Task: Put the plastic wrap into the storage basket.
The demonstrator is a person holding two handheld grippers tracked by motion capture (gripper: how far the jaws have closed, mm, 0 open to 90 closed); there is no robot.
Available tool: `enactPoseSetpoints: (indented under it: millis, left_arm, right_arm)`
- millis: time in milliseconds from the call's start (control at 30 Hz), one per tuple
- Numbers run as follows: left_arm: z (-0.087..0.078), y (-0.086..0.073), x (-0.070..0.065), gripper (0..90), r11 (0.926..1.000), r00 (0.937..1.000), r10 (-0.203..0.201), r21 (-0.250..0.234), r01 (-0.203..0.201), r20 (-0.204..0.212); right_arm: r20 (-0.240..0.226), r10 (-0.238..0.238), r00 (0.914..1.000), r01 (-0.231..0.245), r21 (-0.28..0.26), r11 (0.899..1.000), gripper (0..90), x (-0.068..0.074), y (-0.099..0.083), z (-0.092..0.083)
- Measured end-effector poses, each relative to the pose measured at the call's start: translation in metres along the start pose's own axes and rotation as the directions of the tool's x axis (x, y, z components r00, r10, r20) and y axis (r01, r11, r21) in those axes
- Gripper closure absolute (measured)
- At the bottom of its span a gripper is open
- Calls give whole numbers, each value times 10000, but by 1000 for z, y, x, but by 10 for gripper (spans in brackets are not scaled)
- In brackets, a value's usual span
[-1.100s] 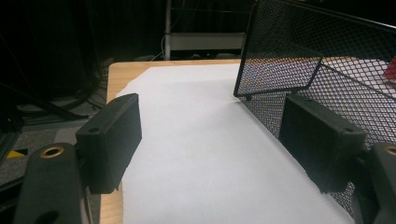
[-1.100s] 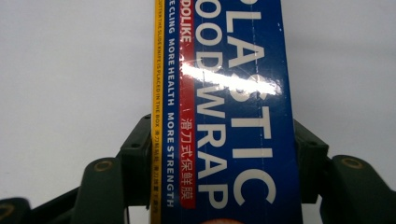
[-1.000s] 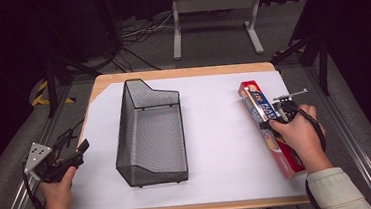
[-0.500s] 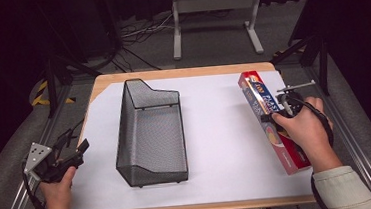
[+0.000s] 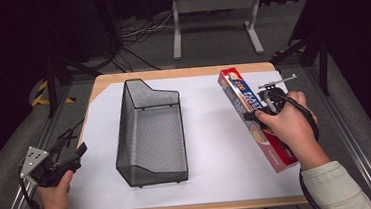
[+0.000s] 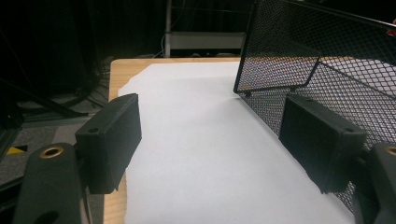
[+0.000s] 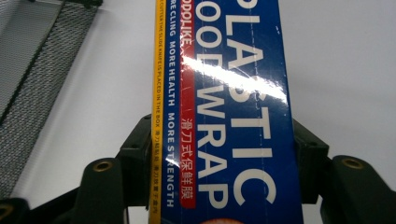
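Observation:
A long red and blue plastic wrap box [image 5: 241, 91] hangs over the right side of the table, its far end tipped up. My right gripper [image 5: 254, 115] is shut on its middle. In the right gripper view the two jaws press both long sides of the box [image 7: 233, 93], and my right gripper [image 7: 224, 161] sits under the label. A black wire mesh basket [image 5: 150, 132] stands empty on the white sheet, left of centre. My left gripper [image 5: 74, 153] rests at the table's left edge, open. In the left gripper view its jaws [image 6: 210, 140] stand wide apart beside the basket [image 6: 327, 60].
A white paper sheet [image 5: 212, 147] covers most of the wooden table [image 5: 181, 73]. A metal stand [image 5: 213, 4] and cables lie on the floor beyond the far edge. Rails run along both sides of the table.
My right hand has lifted the plastic wrap box off the sheet and carried it a little toward the far left. The left hand and the basket have stayed put.

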State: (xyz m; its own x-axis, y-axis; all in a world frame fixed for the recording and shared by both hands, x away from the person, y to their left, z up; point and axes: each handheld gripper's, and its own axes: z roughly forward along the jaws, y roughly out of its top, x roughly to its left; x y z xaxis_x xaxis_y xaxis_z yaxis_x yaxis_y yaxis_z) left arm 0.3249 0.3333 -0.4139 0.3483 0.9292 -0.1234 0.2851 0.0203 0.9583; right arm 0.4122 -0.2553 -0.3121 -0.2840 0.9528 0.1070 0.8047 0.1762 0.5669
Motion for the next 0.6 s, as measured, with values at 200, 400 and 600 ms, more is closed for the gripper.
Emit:
enactPoseSetpoints:
  millis: [200, 400, 600]
  left_arm:
    - [-1, -1, -1, 215, 10000, 10000, 29, 72, -29, 51]
    - [1, -1, -2, 214, 9999, 9999, 90, 142, -92, 129]
    - [4, -2, -3, 211, 9997, 9997, 159, 194, -162, 165]
  right_arm:
    - [-398, -550, 9977, 547, -91, 9985, 405, 30, 14, 0]
    - [-894, -1018, 9908, 1014, -88, 9948, 405, 60, 28, 1]
    - [-1208, -1276, 9844, 1274, -93, 9918, 404, 81, 38, 4]
